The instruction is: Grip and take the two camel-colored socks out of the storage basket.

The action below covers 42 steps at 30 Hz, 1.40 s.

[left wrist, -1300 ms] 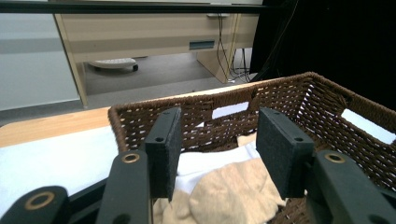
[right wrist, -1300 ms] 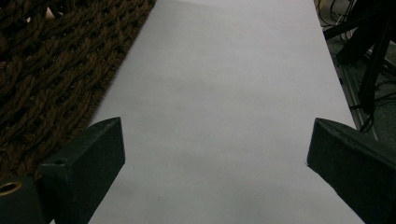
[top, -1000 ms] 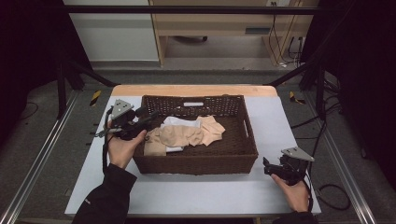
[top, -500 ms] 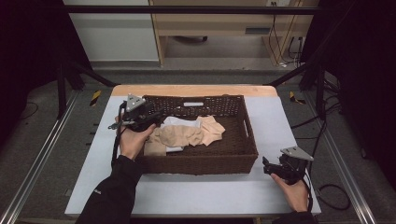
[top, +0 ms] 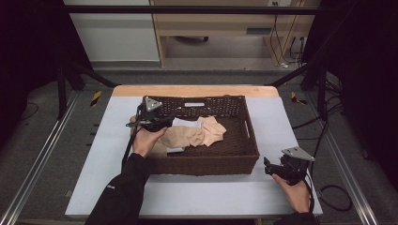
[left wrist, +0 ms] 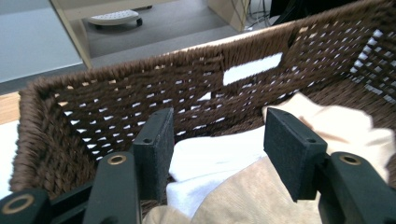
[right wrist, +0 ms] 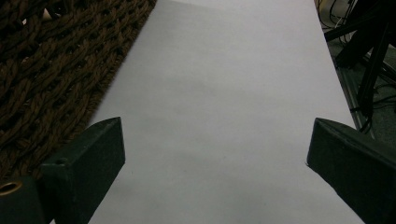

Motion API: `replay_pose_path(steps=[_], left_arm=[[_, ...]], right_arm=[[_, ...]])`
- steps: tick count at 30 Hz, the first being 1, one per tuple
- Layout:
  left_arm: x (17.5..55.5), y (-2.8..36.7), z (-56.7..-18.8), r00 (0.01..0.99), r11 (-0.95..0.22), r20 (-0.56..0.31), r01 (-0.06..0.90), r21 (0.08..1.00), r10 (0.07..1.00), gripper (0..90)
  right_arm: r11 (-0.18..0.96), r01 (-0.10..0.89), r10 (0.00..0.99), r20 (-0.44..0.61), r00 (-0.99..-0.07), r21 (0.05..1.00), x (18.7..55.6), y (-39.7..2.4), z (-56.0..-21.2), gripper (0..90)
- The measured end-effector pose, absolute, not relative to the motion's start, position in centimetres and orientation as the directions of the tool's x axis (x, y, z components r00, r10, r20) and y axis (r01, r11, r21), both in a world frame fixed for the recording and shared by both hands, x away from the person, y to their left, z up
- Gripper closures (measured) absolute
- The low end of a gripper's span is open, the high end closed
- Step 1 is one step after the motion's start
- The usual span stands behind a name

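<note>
A brown wicker basket (top: 206, 164) stands mid-table with a beige cloth (top: 197, 136) and a white cloth (top: 185, 123) crumpled inside. My left gripper (top: 166, 123) reaches in over the basket's left end. Its jaws have just been opening and stand wide. In the left gripper view the left gripper (left wrist: 219, 149) straddles the white cloth (left wrist: 210, 163) and the beige cloth (left wrist: 243, 200) without pressing on them. My right gripper (top: 268, 166) rests open on the table right of the basket's front corner. Between the jaws of the right gripper (right wrist: 215, 158) there is just bare table.
The white table top (right wrist: 224, 84) runs free to the right of the basket wall (right wrist: 46, 70). A white label (left wrist: 252, 68) sits on the basket's far wall. Cables and dark frame posts (top: 324, 89) stand beyond the table's right edge.
The left gripper has moved right and down from the basket's left rim into the basket, over the cloths, and its jaws have spread. The right hand has kept still.
</note>
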<state>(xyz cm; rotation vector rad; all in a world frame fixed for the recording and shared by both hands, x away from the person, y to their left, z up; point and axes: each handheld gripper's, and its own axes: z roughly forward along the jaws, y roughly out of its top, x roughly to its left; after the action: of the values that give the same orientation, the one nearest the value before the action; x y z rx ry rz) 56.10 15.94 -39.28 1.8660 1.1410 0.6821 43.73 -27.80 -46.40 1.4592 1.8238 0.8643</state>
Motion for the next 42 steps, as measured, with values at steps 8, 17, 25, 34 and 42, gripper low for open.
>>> replay_pose_path(steps=[8,17,25,34,42], left_arm=[[56.1,15.8,-40.2,0.441,-0.242,0.006,0.480,0.843,0.898,43.9],[56.1,15.8,-41.1,0.449,-0.285,0.021,0.530,0.799,0.893,45.4],[56.3,15.8,-41.8,0.450,-0.313,0.028,0.574,0.757,0.893,46.9],[56.3,15.4,-42.3,0.471,-0.350,0.038,0.596,0.722,0.881,46.9],[56.3,15.2,-42.6,0.492,-0.373,0.035,0.610,0.699,0.870,45.2]], right_arm=[[0.177,0.561,0.980,-0.090,-0.180,0.809,43.8,-27.8,-46.5,4.6],[0.172,0.569,0.980,-0.083,-0.179,0.804,43.8,-27.7,-46.6,5.0],[0.176,0.571,0.980,-0.086,-0.182,0.802,43.8,-27.7,-46.6,5.0],[0.179,0.576,0.979,-0.085,-0.186,0.797,43.8,-27.6,-46.7,5.0],[0.179,0.579,0.979,-0.089,-0.181,0.795,43.8,-27.6,-46.7,5.5]])
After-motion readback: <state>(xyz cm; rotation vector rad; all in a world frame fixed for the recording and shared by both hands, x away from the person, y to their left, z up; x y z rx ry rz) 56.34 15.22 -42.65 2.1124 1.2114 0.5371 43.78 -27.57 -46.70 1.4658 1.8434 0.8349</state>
